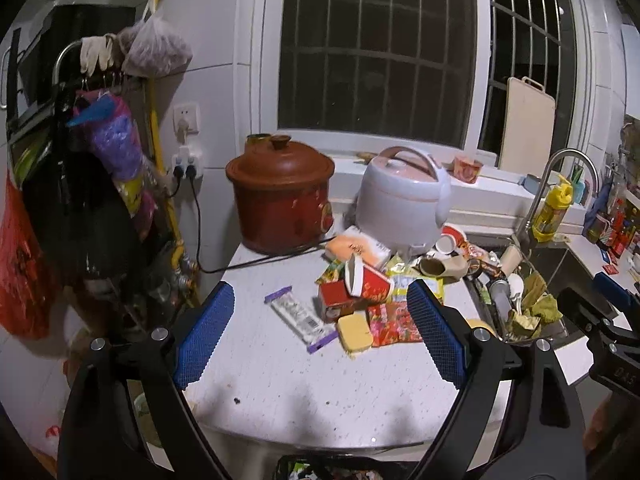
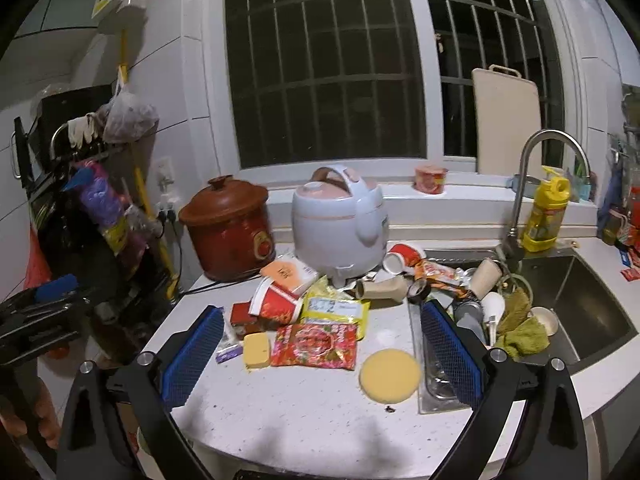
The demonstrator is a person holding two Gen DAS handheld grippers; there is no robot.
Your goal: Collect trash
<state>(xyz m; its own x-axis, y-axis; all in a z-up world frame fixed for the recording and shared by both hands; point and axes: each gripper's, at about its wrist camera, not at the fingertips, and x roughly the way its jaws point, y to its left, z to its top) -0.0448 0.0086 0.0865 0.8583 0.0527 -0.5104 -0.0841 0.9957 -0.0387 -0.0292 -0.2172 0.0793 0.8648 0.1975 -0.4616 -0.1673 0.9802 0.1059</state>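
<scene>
The trash sits in a loose heap on the white counter point(image 2: 304, 404), in front of the rice cooker point(image 2: 340, 224) and spilling toward the sink point(image 2: 592, 304). Nearest lies a red foil snack packet point(image 2: 314, 346) — flat, light, crinkly and likely slippery, so it is best pinched at an edge or corner, not pressed flat. A red paper cup point(image 2: 276, 300) lies tipped on its side on the heap; it is light and would crush easily, and its rim looks the surest hold. The purple-ended wrapper point(image 1: 302, 318) lies apart from the heap on bare counter, thin and limp, probably easiest taken across its narrow middle. Crumpled brown paper cups point(image 2: 380, 289) near the sink edge should give under the pads. The yellow sponge block point(image 2: 256, 350) and the round yellow pad point(image 2: 390, 376) are soft, and may not be trash at all.

Both claws hang above the counter with nothing in them — left gripper point(image 1: 320, 354) and right gripper point(image 2: 320, 354) each have their blue pads spread wide.
</scene>
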